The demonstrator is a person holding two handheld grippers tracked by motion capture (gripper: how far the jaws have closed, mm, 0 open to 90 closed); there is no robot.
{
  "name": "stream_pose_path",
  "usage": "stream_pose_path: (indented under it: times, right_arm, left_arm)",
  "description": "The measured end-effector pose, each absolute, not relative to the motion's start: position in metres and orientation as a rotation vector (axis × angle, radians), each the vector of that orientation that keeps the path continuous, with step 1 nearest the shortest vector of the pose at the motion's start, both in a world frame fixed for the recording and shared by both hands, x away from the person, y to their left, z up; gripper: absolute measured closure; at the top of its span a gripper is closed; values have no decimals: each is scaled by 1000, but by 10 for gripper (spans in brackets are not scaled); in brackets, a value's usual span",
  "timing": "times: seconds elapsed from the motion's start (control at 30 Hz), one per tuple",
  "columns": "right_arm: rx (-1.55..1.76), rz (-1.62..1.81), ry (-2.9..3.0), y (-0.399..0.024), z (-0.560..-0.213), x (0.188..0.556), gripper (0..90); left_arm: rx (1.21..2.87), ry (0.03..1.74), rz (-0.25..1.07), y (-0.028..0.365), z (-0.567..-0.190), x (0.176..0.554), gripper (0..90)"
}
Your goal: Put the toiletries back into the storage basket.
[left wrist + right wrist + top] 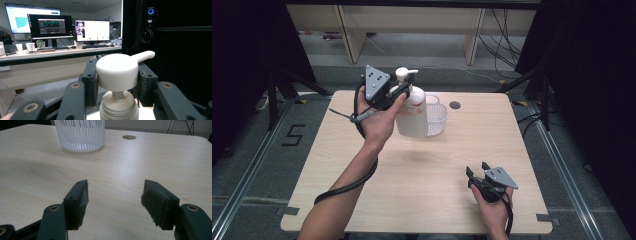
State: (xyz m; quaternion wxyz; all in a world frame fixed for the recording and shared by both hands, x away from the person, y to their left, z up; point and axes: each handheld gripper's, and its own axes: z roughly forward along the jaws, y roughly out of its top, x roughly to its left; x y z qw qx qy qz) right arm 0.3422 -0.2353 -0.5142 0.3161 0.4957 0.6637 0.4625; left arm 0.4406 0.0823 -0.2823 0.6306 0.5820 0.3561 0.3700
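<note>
Upper left of centre in the high view: left gripper (399, 90) raised above the table (422, 175), jaws pinching the white pump head of a pump bottle (413, 114). Bottle's left flank covered by the hand (379, 122); lower edge hard to separate from the basket behind it, so lifted or standing cannot be told. Translucent white body, reddish label near the shoulder, print too small to read.

In the left gripper view, pump bottle (119, 75) at centre, cut off at the bottom edge just under the ribbed collar; round white cap with nozzle pointing to the upper right, pads (90, 80) pressed against both sides of the cap.

Just right of the bottle in the high view, white slotted basket (437, 119), partly hidden behind it. In the right gripper view, basket (79, 135) cut off at the top edge, contents not visible.

Lower right of the high view: right gripper (478, 172), spread, nothing between the jaws; same in its own view (113, 195), low over bare wood.
</note>
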Motion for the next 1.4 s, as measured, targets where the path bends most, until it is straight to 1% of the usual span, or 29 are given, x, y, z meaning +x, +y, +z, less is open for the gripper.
stream_pose_path:
  times: [0.33,1.23,1.3,1.37,1.4]
  right_arm:
    - [1319,1209,1760,-235,-513,341,383]
    - [1297,1200,1747,-236,-514,342,383]
    - [1339,1213,1741,-234,-514,340,383]
    - [1295,1209,1745,-236,-514,342,383]
    - [1347,1216,1741,-234,-513,340,383]
  left_arm:
    - [1313,803,865,78,-282,448,586]
    - [1319,789,857,64,-281,468,585]
    - [1321,792,857,63,-281,470,585]
    - [1322,795,856,63,-281,471,585]
    - [1321,796,856,62,-280,472,585]
